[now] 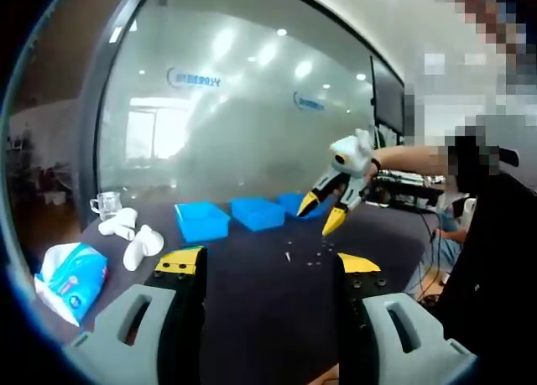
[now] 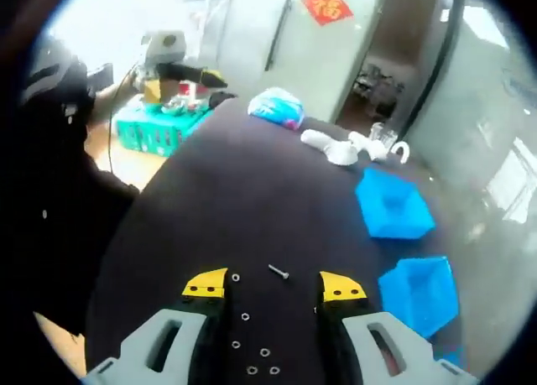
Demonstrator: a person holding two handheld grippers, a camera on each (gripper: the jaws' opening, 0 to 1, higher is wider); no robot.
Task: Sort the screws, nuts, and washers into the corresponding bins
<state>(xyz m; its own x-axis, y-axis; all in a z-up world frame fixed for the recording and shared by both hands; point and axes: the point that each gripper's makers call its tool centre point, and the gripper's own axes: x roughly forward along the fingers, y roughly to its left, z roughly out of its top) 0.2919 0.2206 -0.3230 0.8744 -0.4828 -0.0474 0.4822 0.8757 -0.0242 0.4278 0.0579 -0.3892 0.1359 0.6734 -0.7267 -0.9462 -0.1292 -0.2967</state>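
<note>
A dark table (image 2: 218, 200) holds a small screw (image 2: 278, 273) and several nuts and washers (image 2: 245, 316) scattered close together. My right gripper (image 2: 274, 286) is open just over them; the screw lies between its yellow tips, untouched. Two blue bins (image 2: 393, 205) (image 2: 419, 293) sit to the right. In the left gripper view, my left gripper (image 1: 268, 263) is open and holds nothing, back from the loose hardware (image 1: 315, 255). Beyond it a hand holds the right gripper (image 1: 322, 213), jaws apart, above the table in front of three blue bins (image 1: 201, 220).
A blue tissue pack (image 1: 71, 280), white cups (image 1: 134, 238) and a glass mug (image 1: 105, 205) stand at the table's left end. A person in dark clothes (image 1: 495, 259) is at the right edge. Off the table, a green crate (image 2: 155, 129) sits on the floor.
</note>
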